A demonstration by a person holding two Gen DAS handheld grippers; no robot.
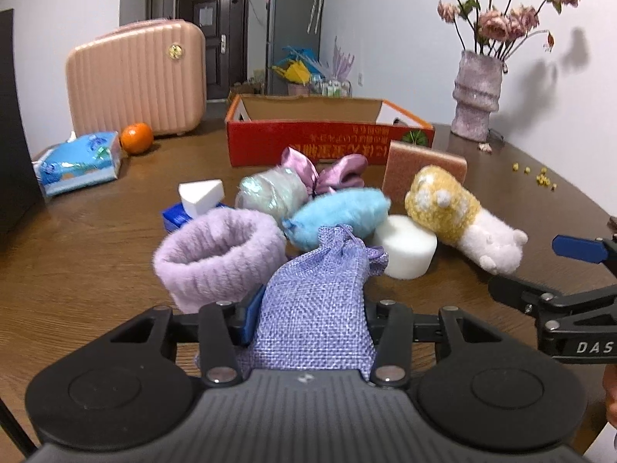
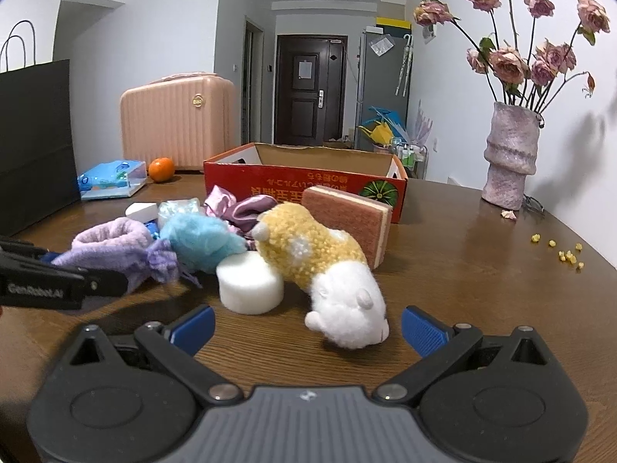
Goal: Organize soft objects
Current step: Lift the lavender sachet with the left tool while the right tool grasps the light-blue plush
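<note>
My left gripper (image 1: 308,320) is shut on a purple burlap pouch (image 1: 316,293), also seen in the right wrist view (image 2: 160,260). Beside it lie a lilac fuzzy band (image 1: 216,254), a blue fluffy toy (image 1: 339,212), a white foam cylinder (image 1: 405,247) and a yellow-and-white plush (image 1: 459,216). My right gripper (image 2: 308,328) is open, its blue pads on either side of the plush's white end (image 2: 347,305). A pink sponge (image 2: 354,220) leans behind the plush. The red cardboard box (image 2: 304,189) stands open behind the pile.
A pink suitcase (image 2: 177,115), an orange (image 2: 161,169) and a tissue pack (image 2: 112,183) sit at the back left. A black bag (image 2: 34,142) stands at the left. A vase of dried roses (image 2: 509,154) and yellow crumbs (image 2: 567,254) are at the right.
</note>
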